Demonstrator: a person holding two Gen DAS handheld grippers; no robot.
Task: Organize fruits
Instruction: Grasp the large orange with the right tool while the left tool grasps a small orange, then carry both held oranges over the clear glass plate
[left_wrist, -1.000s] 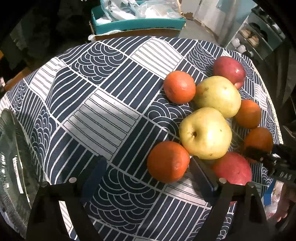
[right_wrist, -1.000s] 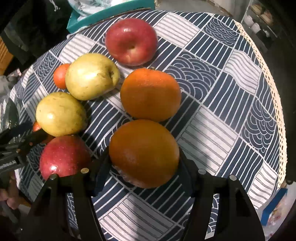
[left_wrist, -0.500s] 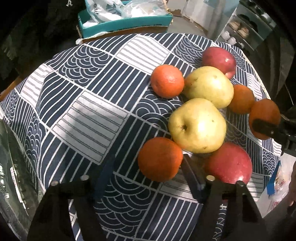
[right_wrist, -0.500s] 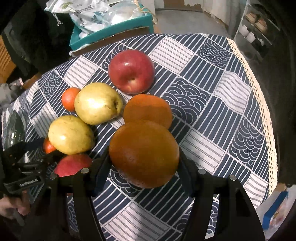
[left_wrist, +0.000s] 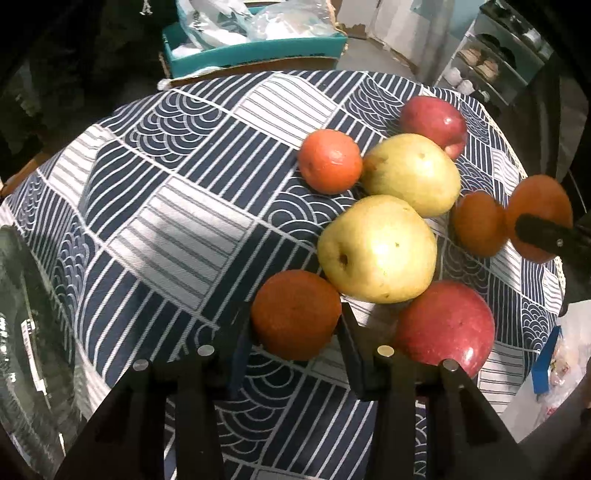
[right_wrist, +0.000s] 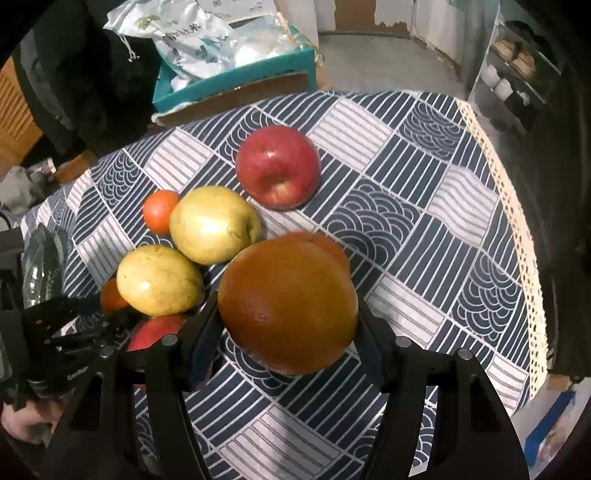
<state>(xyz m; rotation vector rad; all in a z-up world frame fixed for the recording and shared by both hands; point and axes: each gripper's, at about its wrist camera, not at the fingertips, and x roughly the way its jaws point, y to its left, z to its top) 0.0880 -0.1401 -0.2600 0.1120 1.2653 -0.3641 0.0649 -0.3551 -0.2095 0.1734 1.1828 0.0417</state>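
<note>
- My left gripper (left_wrist: 295, 328) — jaws just closed, now clamped on a small orange (left_wrist: 295, 318) at lower centre of the left view, on the table (left_wrist: 155, 206).
- Beside it at centre, two yellow apples (left_wrist: 376, 248) touch.
- My right gripper (right_wrist: 286, 314) — jaws clamped on a big orange (right_wrist: 287, 302), lower centre of the right view, above the table.

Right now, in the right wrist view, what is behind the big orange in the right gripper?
Another orange, only its top edge showing past the held orange in the right gripper. The rest, and the tablecloth beneath, is covered.
</note>
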